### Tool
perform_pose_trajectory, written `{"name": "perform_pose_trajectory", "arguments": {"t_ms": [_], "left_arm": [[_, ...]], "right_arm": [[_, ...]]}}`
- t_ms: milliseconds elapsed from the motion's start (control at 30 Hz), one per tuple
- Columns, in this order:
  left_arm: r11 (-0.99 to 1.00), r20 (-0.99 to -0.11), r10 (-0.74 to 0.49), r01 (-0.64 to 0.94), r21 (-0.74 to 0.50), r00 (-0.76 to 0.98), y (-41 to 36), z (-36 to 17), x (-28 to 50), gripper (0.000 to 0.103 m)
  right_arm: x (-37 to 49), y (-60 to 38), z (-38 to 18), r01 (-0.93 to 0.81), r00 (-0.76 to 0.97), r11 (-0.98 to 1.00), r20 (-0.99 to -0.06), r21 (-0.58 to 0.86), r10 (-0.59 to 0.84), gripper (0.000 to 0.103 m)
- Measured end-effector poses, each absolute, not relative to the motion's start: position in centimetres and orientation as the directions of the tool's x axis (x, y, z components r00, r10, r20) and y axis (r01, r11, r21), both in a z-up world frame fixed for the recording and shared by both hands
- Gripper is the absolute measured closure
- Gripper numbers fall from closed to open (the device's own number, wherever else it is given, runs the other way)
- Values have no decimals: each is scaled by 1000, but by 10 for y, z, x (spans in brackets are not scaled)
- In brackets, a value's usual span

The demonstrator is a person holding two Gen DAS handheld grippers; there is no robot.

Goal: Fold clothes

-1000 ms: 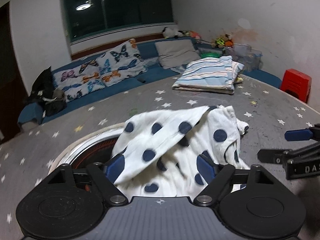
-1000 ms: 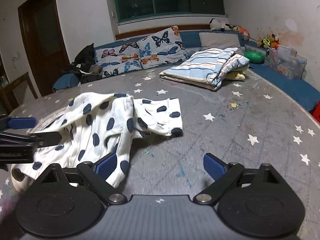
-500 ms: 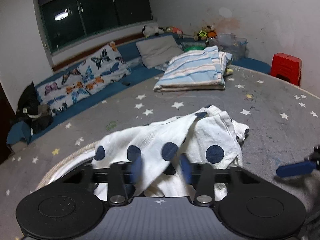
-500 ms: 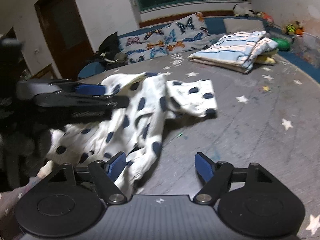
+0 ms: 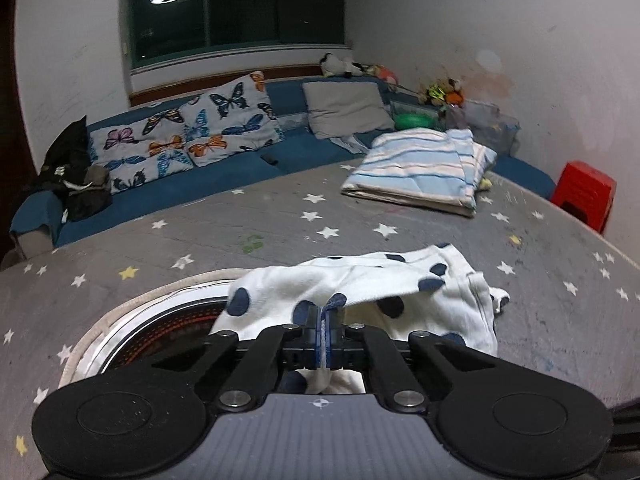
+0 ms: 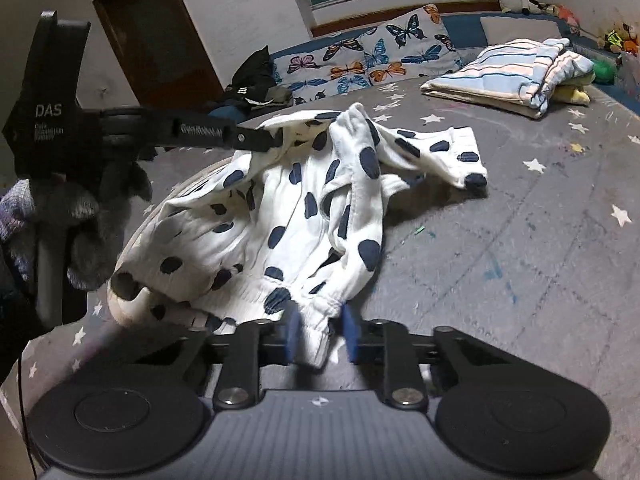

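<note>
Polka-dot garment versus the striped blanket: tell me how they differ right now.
The polka-dot garment is white with dark blue dots; the striped blanket has pale blue and cream stripes. The garment lies crumpled and partly lifted, pinched by the left gripper, with the right gripper around its hem; the blanket sits neatly folded, untouched, farther back. Both rest on the grey star-patterned surface.

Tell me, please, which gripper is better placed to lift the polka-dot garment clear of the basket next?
Left, probably. The left gripper is shut on the polka-dot garment right above the basket. The right gripper only brackets a gathered hem, jaws not fully closed.
</note>
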State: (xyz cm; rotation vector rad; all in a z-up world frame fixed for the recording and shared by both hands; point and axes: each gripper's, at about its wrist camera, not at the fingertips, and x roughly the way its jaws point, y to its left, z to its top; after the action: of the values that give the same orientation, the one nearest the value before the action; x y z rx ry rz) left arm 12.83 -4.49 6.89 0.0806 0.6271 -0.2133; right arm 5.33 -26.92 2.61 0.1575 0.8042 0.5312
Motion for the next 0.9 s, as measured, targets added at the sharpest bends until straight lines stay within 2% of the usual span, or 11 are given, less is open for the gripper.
{"name": "perform_pose_trajectory", "arguments": {"t_ms": [367, 700, 833, 900], "left_arm": [[984, -578, -176, 156, -85, 797, -7, 90, 99, 102], [991, -589, -136, 115, -73, 796, 20, 95, 54, 101], [991, -616, -119, 128, -30, 779, 22, 85, 41, 101], [989, -624, -117, 146, -5, 773, 20, 81, 35, 98]], "right_arm": [[14, -295, 47, -475, 515, 803, -626, 360, 585, 94], [-42, -334, 64, -516, 472, 806, -689, 290, 550, 94], [-52, -348, 67, -504, 463, 813, -704, 290, 538, 93], [-53, -352, 72, -502, 472, 816, -699, 288, 537, 88]]}}
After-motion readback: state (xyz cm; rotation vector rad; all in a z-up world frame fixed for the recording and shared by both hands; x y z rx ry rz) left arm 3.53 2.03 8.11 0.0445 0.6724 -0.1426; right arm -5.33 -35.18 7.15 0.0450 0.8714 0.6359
